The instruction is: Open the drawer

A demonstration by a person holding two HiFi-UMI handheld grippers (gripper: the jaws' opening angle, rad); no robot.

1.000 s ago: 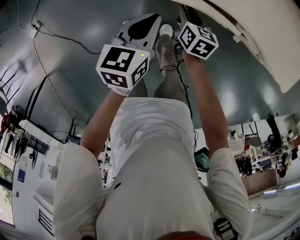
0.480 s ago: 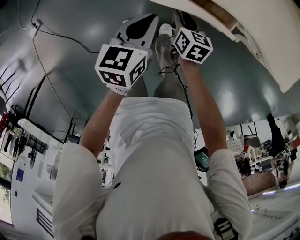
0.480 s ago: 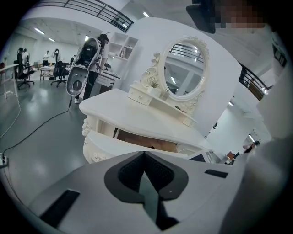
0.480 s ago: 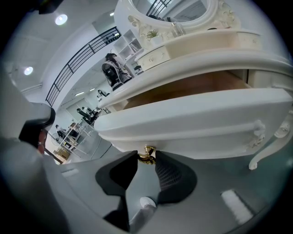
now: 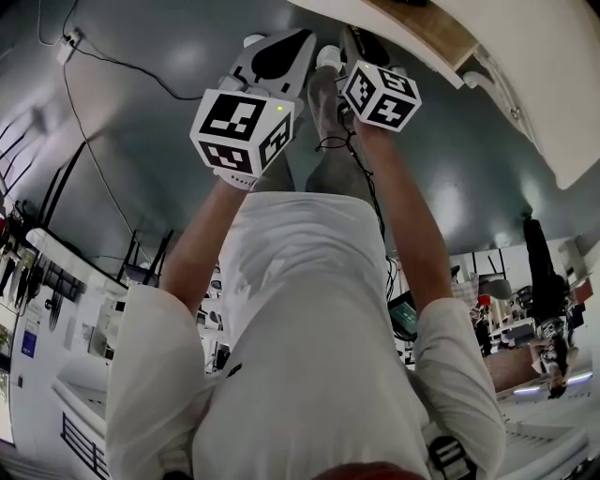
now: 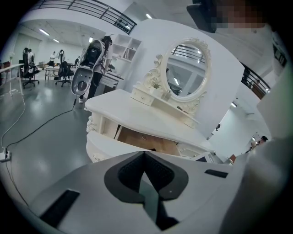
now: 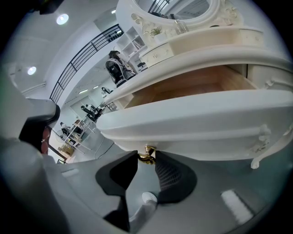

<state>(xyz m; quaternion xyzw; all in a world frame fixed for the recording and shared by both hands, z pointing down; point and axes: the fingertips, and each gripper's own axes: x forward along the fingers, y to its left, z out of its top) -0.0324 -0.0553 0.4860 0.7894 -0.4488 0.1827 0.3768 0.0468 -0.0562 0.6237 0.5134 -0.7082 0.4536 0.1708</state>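
Observation:
A white dressing table with an oval mirror has its wide drawer pulled partly out, so the wooden inside shows. My right gripper is shut on the small gold knob under the drawer's front. In the head view the right gripper reaches to the drawer at the top edge. My left gripper hangs beside it, away from the table, pads together and holding nothing. Its marker cube is at centre left in the head view.
A black cable runs over the grey floor on the left. The person's shoes stand just below the drawer. A tall grey machine stands past the table's left end, with desks and chairs behind it.
My right gripper has drawn back a little toward the person with the knob in it. The drawer has slid further out and more of its wooden inside shows. The left gripper has stayed put.

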